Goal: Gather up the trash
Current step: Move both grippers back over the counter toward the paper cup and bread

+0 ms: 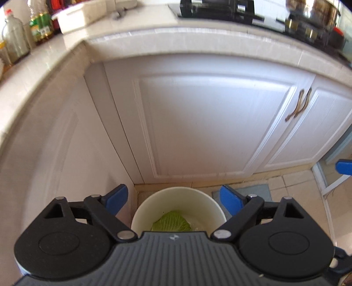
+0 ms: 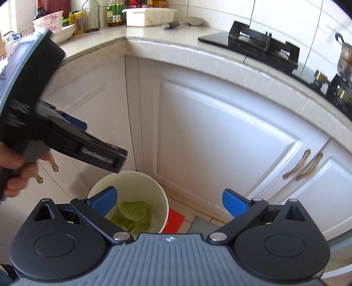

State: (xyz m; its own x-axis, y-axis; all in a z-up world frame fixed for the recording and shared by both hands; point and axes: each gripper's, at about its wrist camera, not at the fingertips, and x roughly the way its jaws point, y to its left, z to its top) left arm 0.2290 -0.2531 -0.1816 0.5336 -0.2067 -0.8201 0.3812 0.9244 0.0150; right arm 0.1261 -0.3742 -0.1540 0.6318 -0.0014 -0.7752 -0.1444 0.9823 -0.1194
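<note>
Left wrist view: my left claw [image 1: 173, 201] hangs spread and empty above the bin [image 1: 154, 199], where a cabbage leaf [image 1: 171, 223] lies. Right wrist view: my right claw [image 2: 170, 202], likewise spread and empty, hangs near the same bin [image 2: 164, 198] by the cabinet [image 2: 220, 140].

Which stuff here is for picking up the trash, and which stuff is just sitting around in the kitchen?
For the job:
- white bin on the floor
- green leaves already inside it
- left gripper, open and empty
- right gripper, open and empty

Just sitting around:
- bottles on the counter
- stacked bowls
- white box
- stove
- cupboard handles
</note>
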